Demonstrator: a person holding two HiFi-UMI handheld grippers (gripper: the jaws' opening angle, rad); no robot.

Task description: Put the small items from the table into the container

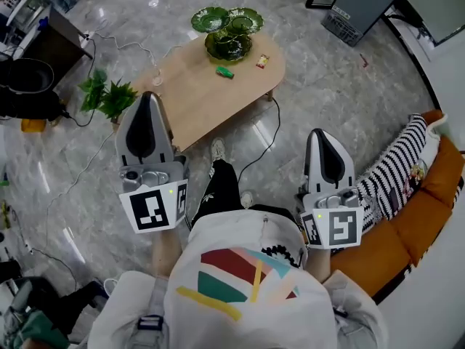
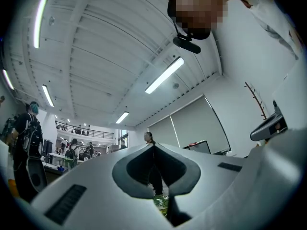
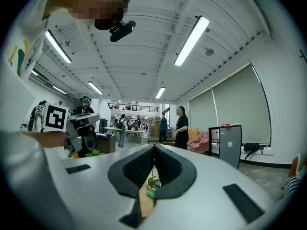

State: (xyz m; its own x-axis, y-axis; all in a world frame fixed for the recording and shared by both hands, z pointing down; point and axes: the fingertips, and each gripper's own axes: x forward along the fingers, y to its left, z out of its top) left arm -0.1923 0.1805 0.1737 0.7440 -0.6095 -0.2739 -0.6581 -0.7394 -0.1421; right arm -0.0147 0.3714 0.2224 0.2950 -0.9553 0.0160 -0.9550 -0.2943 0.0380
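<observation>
Grey marble floor (image 1: 327,78) underfoot, in a big open room with people standing and sitting at desks far back. On the left, a plant (image 1: 109,97) sits by the table's near corner. Next comes the left gripper (image 1: 148,97), up in the air and short of the table. Its jaws are pressed together with nothing between them, and its own view looks up towards the ceiling lights.

In the middle is the wooden table (image 1: 189,100). The green glass container (image 1: 228,41) stands at the far end. A green item (image 1: 224,71) lies just in front of it and a yellow item (image 1: 262,61) a little to the right. Both are on the tabletop, apart from each other and outside the container.

Now the right gripper (image 1: 318,133), also in the air and well back from the table, with its jaws closed tight and empty. Under its closed tips, its own view catches the table, the container and the green item ahead.

On the far right, a striped cushion (image 1: 396,173) lies on an orange sofa (image 1: 429,217).
</observation>
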